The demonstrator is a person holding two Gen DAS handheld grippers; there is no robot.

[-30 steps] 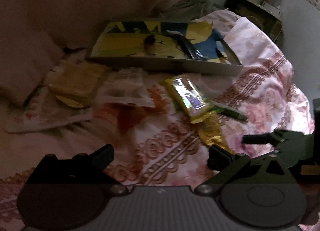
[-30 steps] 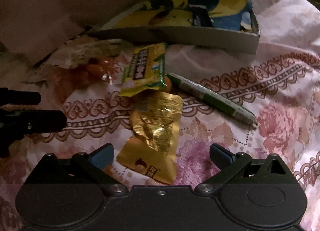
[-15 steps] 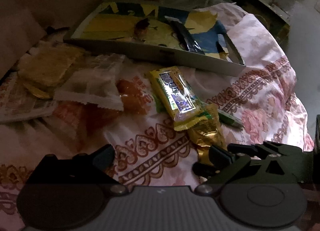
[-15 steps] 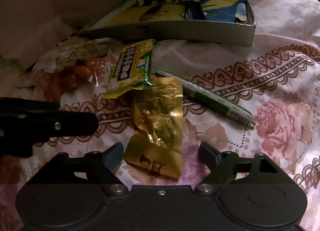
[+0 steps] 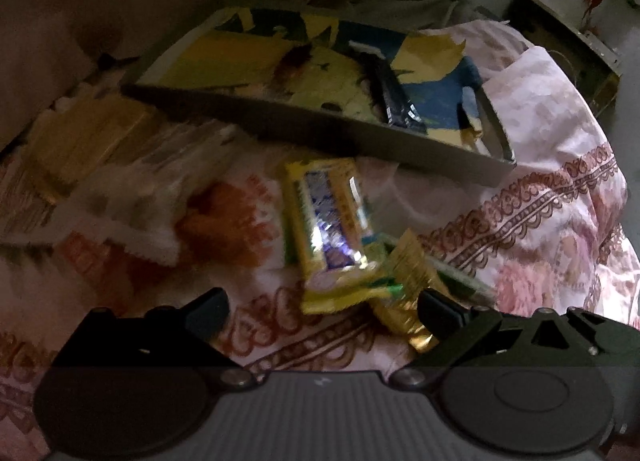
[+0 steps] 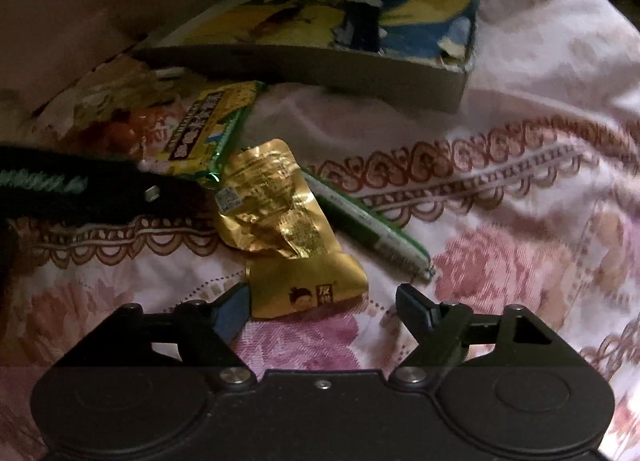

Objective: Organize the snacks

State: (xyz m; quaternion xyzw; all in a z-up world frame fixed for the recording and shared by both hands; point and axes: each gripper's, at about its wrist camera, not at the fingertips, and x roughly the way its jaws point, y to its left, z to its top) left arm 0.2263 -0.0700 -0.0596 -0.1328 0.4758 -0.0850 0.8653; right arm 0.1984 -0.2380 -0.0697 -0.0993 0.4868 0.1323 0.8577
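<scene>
Gold pouch [image 6: 288,237], centre frame, looks light, crinkly, slippery; grab lower edge between right gripper [image 6: 322,307] fingers, parted, nothing held; left gripper [image 5: 320,309] wide.

I see a crinkled gold pouch [image 6: 288,229], a yellow packet [image 5: 330,233] with a blue-purple panel, and a green-and-white stick [image 6: 372,229]. The bedspread [image 6: 520,189] is pink, with roses and a brown scalloped border.

Gold pouch [image 6: 280,229]: crinkled, glossy foil. Yellow packet [image 5: 328,229]: shiny plastic film. Green stick [image 6: 372,229]: smooth, glossy wrapper. Box [image 6: 360,73]: matt grey cardboard wall, printed paper lining. Sheet [image 6: 500,189]: soft, matt floral cloth.
</scene>
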